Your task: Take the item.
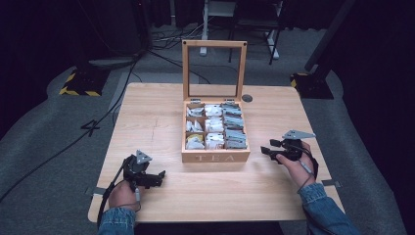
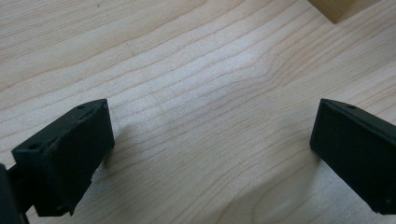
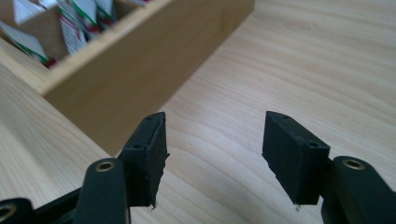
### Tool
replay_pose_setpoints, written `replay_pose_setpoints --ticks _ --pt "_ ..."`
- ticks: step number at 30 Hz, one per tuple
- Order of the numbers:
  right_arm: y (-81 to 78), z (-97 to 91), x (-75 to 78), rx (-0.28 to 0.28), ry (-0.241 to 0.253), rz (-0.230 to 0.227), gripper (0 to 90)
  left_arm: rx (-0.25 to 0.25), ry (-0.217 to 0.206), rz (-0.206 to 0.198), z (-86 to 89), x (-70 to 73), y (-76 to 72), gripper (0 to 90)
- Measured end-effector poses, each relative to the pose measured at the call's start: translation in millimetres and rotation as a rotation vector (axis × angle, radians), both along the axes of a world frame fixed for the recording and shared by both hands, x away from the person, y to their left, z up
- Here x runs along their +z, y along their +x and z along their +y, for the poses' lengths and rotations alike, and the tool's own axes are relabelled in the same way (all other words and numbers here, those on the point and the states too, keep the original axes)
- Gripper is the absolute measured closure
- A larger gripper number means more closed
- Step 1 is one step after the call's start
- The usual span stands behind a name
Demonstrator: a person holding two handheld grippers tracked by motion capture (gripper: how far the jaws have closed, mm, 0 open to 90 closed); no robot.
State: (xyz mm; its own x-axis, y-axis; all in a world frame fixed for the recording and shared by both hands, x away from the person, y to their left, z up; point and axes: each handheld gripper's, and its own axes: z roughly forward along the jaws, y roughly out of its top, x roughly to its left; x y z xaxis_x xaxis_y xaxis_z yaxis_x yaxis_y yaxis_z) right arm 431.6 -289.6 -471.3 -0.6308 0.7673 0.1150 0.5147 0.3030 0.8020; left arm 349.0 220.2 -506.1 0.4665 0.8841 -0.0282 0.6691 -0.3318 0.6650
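High view: the tea box (image 1: 215, 155) sits mid-desk, lid up, sachets inside. Left gripper (image 1: 155, 177) and right gripper (image 1: 266, 148) flank it, jaws spread, empty. Probably best to approach a sachet from above, slowly.

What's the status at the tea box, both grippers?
Left gripper open, low over bare table. Right gripper open, beside tea box, not touching. Lid up, sachets in compartments. Nothing in the way.
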Motion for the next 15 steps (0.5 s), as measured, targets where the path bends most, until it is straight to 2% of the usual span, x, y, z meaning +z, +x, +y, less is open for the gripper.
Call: replay_pose_setpoints --ticks 6,10,11,15 --pt "5.1 8.6 10.5 0.009 0.027 0.006 42.1 -0.005 0.003 0.000 -0.3 0.2 3.5 0.0" --pt "6.9 11.9 18.7 0.018 0.016 -0.008 42.1 -0.005 0.005 -0.004 -0.9 0.0 5.9 0.0" --pt "7.4 14.2 24.1 0.032 0.021 -0.006 42.0 -0.005 0.004 -0.005 -1.0 -0.1 6.3 0.0" --pt "7.9 20.0 29.7 0.055 0.028 0.003 41.7 -0.008 0.002 0.002 -1.2 0.3 7.2 0.0"
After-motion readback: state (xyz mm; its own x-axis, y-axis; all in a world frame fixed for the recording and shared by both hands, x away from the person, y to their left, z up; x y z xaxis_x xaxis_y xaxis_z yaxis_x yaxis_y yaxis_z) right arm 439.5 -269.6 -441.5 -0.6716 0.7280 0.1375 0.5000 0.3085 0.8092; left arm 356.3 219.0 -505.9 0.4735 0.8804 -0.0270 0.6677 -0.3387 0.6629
